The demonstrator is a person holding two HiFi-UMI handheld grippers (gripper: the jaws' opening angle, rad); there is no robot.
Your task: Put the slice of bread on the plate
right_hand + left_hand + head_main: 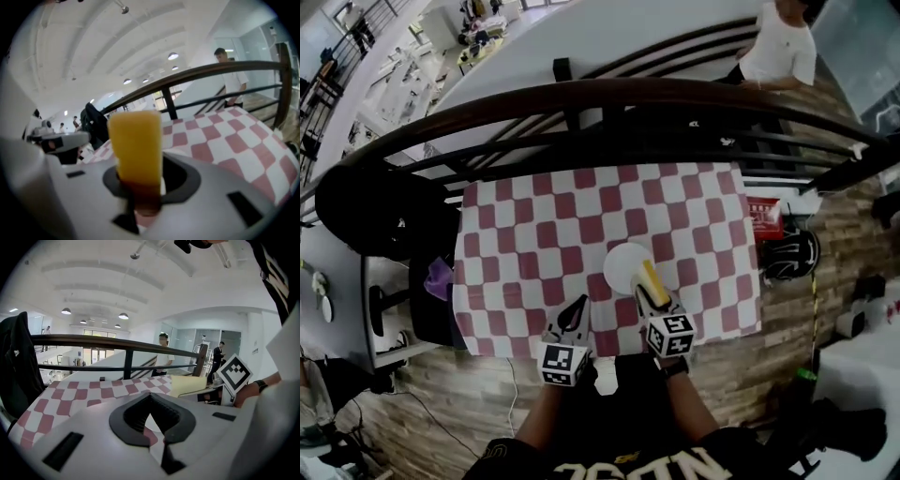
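Note:
A white plate (622, 262) sits on the red-and-white checked tablecloth (534, 234), near the table's front edge. My right gripper (653, 300) is shut on the slice of bread (650, 279), a yellow slab held by its lower end, over the plate's near right rim. In the right gripper view the slice of bread (136, 145) stands upright between the jaws of the right gripper (139, 182). My left gripper (578, 309) hovers at the front edge, left of the plate. In its own view the left gripper (150, 401) has its tips together and holds nothing. The slice of bread (187, 384) shows to its right.
A dark curved railing (609, 103) runs along the table's far side. A black chair with a jacket (380, 211) stands at the left. A person in a white shirt (780, 45) stands beyond the railing. A red box (765, 216) and a helmet (792, 253) lie right of the table.

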